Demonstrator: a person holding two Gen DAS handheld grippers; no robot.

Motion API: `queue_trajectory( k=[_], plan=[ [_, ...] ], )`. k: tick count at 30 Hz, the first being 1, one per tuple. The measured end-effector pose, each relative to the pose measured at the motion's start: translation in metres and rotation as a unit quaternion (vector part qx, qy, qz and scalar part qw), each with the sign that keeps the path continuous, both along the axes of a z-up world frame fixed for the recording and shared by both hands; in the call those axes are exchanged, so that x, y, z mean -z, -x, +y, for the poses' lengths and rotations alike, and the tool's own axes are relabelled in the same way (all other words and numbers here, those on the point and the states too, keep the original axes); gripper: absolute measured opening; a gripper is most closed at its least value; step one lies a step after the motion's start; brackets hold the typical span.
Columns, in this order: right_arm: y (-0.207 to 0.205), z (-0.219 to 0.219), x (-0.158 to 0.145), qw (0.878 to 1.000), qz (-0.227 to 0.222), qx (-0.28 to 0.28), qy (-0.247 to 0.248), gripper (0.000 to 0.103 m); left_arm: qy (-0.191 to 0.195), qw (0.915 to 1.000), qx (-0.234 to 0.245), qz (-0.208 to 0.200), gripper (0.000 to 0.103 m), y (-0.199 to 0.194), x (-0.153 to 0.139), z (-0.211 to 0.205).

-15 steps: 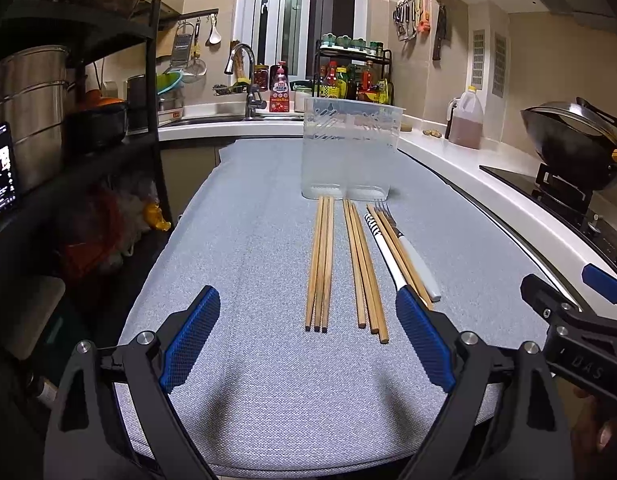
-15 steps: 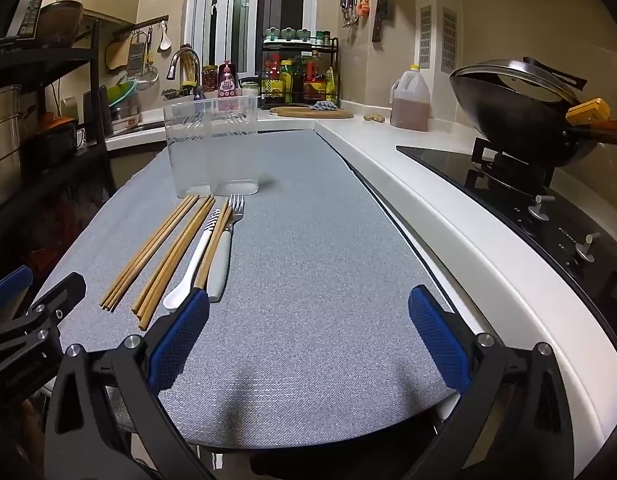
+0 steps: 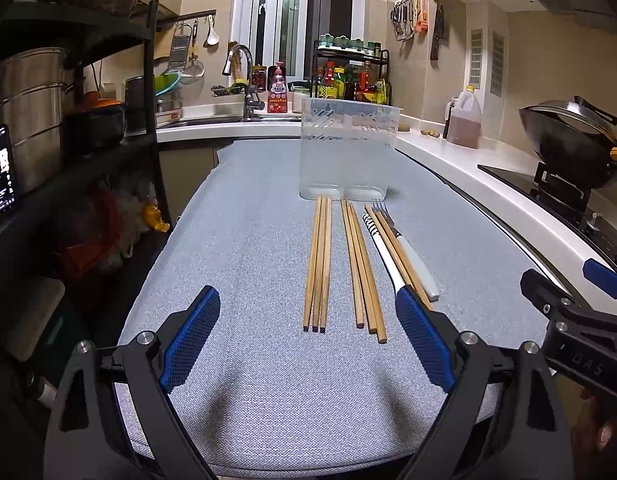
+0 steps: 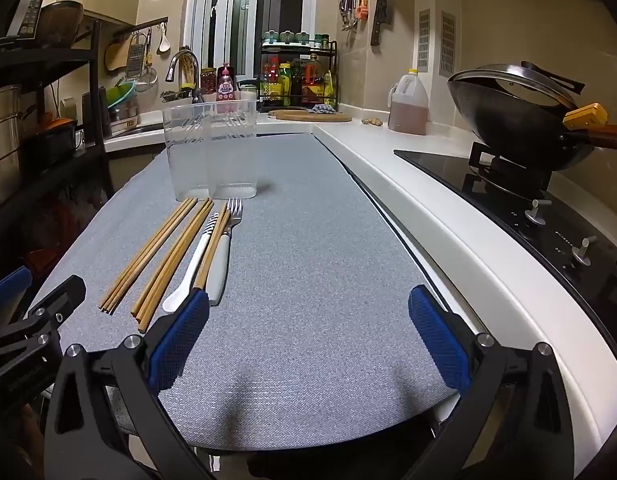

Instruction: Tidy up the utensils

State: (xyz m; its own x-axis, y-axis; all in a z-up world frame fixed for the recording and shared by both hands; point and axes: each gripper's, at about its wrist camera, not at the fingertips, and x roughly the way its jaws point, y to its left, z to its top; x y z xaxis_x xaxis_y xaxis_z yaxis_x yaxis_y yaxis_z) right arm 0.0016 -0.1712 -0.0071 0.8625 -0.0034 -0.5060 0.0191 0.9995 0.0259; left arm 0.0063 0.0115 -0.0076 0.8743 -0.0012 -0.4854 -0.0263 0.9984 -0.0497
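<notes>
Two grippers were held low over the near edge of a grey mat [image 3: 236,240] on the bench, both with jaws spread wide and nothing between them. The left gripper [image 3: 308,344] was aimed at the utensils; the right gripper [image 4: 308,336] was aimed at bare mat to the right of them.

One clear plastic holder [image 3: 348,152] stood upright at the far end of the mat. It appeared to be divided into two compartments, and both looked empty, though its frosted walls made this hard to confirm.

Just in front of the holder, the utensils were laid in a row pointing toward it: a bundle of wooden chopsticks [image 3: 318,264] on the left, a second bundle [image 3: 362,268] beside it, then a white striped-handled spoon [image 3: 382,250], more chopsticks and a white-handled fork [image 3: 408,256] lying touching or overlapping.

Several risks could be judged from this. The chopsticks lay flat and packed together, so a pinch might have taken too many, or rolled them apart. The overlapping spoon, sticks and fork could have been dragged along together. The light holder might have been tipped by a utensil pushed against its rim.
</notes>
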Motion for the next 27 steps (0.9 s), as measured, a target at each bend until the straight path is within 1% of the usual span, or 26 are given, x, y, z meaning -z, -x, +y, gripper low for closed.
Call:
queue_trajectory(
  k=[27],
  plan=[
    [0.0026,0.0000,-0.0047,1.000,-0.006,0.002,0.003,0.097,0.002,1.0000,0.002,-0.001,0.087,-0.0016,-0.0023,-0.0024]
  ],
)
